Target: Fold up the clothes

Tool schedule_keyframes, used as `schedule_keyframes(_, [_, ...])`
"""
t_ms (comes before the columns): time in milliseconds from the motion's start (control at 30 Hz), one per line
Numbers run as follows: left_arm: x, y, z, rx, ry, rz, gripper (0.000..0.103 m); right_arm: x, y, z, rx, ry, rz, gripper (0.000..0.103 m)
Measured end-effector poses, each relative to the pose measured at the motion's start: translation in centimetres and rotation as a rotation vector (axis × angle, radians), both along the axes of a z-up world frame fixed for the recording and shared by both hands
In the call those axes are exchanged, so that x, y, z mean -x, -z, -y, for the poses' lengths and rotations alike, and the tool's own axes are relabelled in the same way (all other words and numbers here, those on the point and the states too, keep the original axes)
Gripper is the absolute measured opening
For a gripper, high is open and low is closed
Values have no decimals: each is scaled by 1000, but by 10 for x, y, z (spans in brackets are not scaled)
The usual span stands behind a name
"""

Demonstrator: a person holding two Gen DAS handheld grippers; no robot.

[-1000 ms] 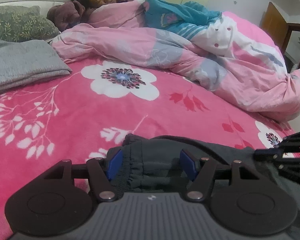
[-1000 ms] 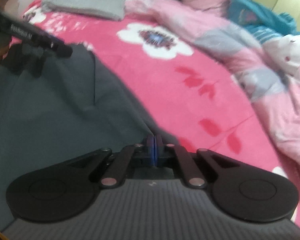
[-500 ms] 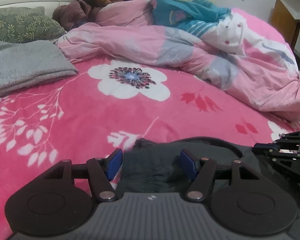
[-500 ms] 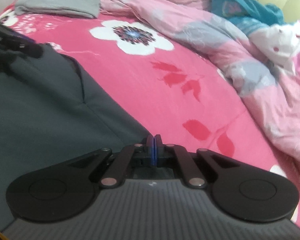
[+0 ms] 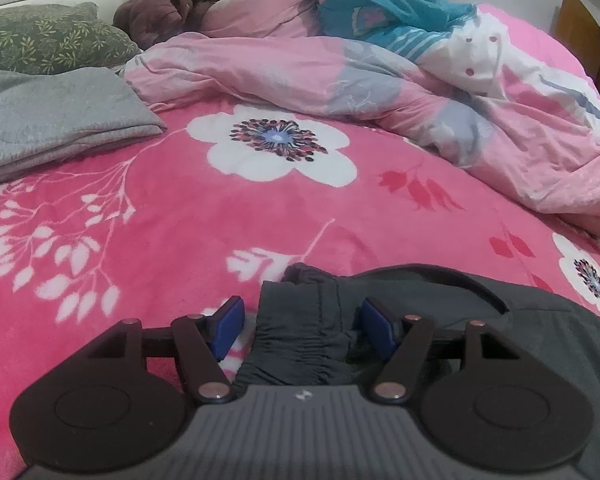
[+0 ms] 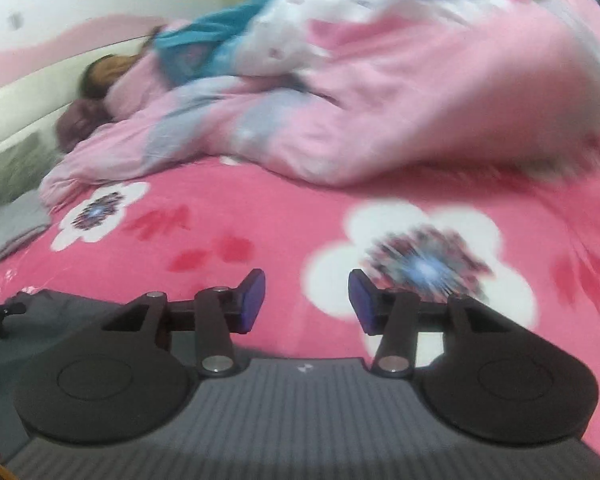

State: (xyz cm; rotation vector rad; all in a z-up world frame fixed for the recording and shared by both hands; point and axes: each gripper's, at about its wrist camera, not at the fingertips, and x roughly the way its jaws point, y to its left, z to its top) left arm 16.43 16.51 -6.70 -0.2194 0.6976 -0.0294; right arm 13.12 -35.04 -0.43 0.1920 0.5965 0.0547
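Right gripper hangs tilted over blanket, jaws opening, empty.

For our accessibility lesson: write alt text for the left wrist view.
The left gripper, jaws opening, straddles the bunched waistband of dark grey trousers on a pink floral bedspread. Beyond lie a folded grey blanket and a person under a pink quilt.

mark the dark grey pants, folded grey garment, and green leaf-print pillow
dark grey pants [image 5: 296, 344], left wrist view, gathered elastic waistband.
folded grey garment [image 5: 52, 116], left wrist view, flat top face.
green leaf-print pillow [image 5: 48, 38], left wrist view, middle of printed cover.
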Motion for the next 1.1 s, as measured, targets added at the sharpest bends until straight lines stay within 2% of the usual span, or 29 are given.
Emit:
schedule_keyframes(167, [-3, 2, 4, -32, -7, -1, 68, -1, 38, 12, -71, -37, -45, 45])
schedule_keyframes(333, [-4, 3, 7, -53, -13, -4, 70, -16, 67, 14, -83, -66, -106, 41])
schedule_keyframes(467, [-5, 2, 6, -46, -25, -12, 71, -9, 72, 24, -119, -55, -90, 8])
schedule_keyframes(500, [-6, 2, 7, -47, -26, -14, 71, -6, 70, 27, -135, -52, -76, 7])
schedule_keyframes(633, [-8, 2, 10, -66, -35, -18, 73, -1, 66, 32, -118, -23, -19, 5])
schedule_keyframes(800, [-9, 3, 12, -81, -31, -15, 76, -13, 79, 36, -63, 31, -61, 5])
schedule_keyframes(900, [-9, 4, 12, -81, -29, -11, 76, -11, 78, 47, -57, 122, -71, 4])
schedule_keyframes(1000, [-10, 3, 10, -76, -26, -17, 76, 11, 60, 64, -64, 232, -73, 10])
schedule_keyframes(1100, [-11, 2, 10, -70, -26, -24, 75, 54, 31, 54, -143, 116, -37, 10])
